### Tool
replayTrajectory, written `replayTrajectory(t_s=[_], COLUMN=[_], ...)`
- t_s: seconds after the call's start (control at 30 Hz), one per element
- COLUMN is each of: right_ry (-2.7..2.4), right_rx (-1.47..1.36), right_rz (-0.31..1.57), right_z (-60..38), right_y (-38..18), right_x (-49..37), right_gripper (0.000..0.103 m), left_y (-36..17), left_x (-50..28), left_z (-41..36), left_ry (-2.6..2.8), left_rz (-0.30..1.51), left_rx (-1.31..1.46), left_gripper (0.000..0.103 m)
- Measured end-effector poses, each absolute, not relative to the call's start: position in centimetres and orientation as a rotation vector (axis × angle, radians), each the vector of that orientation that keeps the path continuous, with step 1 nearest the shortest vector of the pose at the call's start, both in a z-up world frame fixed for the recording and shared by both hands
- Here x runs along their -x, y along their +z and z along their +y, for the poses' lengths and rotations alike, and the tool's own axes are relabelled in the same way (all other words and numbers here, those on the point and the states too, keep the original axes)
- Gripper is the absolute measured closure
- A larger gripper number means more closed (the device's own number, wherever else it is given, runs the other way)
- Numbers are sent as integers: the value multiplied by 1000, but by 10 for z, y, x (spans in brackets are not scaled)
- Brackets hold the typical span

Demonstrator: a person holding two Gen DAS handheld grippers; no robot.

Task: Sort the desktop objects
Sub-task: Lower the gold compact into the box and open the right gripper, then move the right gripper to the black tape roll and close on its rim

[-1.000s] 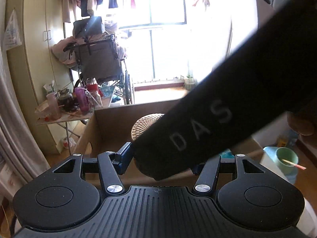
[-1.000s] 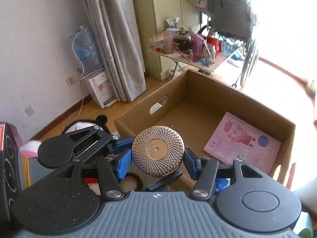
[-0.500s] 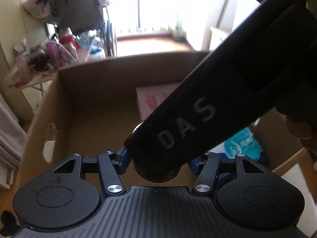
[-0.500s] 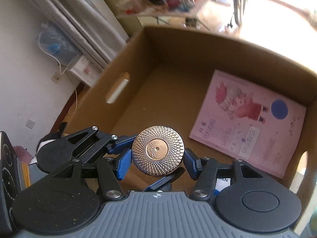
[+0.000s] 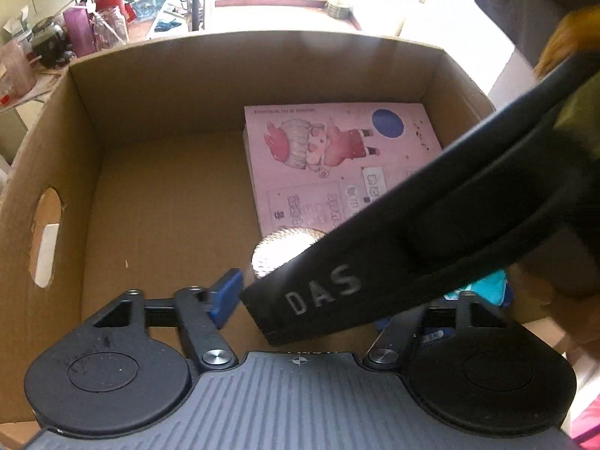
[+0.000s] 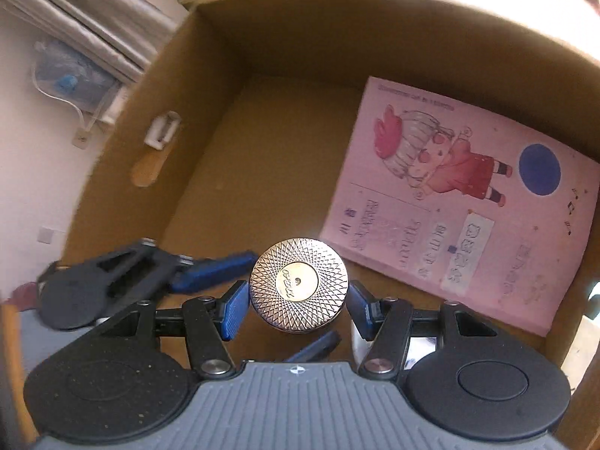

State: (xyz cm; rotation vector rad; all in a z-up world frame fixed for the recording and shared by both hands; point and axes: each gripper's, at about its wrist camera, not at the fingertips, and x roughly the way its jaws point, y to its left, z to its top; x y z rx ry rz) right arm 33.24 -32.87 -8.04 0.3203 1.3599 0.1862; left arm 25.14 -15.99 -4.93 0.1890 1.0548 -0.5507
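Note:
A round silver tin with an engraved lid (image 6: 298,285) stands between the blue pads of my right gripper (image 6: 298,305), inside an open cardboard box (image 6: 225,86). The pads stand slightly apart from the tin's sides, so the right gripper is open. My left gripper (image 5: 330,300) is open just beside it; its left pad (image 5: 225,300) shows, and the right gripper's black body marked "DAS" (image 5: 412,251) crosses over it and hides its right pad. The tin's edge (image 5: 277,251) peeks out behind that body. A pink illustrated booklet (image 6: 461,202) lies flat on the box floor at the right.
The box has tall walls (image 5: 243,75) and a hand-hole in its left wall (image 5: 45,236). A cluttered side table with bottles (image 5: 75,26) stands beyond the box. A teal packet (image 5: 483,288) lies by the box's near right corner.
Both grippers moved forward and down into the box with the tin. The right gripper's pads have parted from the tin, and the left gripper has also opened wider.

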Motion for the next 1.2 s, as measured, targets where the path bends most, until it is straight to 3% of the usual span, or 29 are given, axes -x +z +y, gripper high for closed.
replayTrajectory(t_s=[0.23,0.3,0.67,0.77,1.0,1.2], right_ry=[165,159,120,140,260,393], right_rx=[-241,-228,-241,-276,-281,-240], right_rz=[1329,1331,1255,1163,938,898], right_z=[-316,-313,-317,-323,-303,-259], right_y=[-79,-79,-59,-33,33,37], right_x=[-325,-324,-300,-278,-214,-151], right_gripper=[43,42,38,38,38,39], left_y=[-35,-28,19,14,12,-12], left_x=[-232,-223,-188,-206,-152,-111], left_z=[-143,-135,-100,-88,-66,-70], left_ry=[-547,-546,-487,-455,-368,-359], left_rz=[979,944,780,723,679,728], left_rx=[-185,-193,-47,-30,-53,-93], left_gripper=[28,20,20,18,14,14])
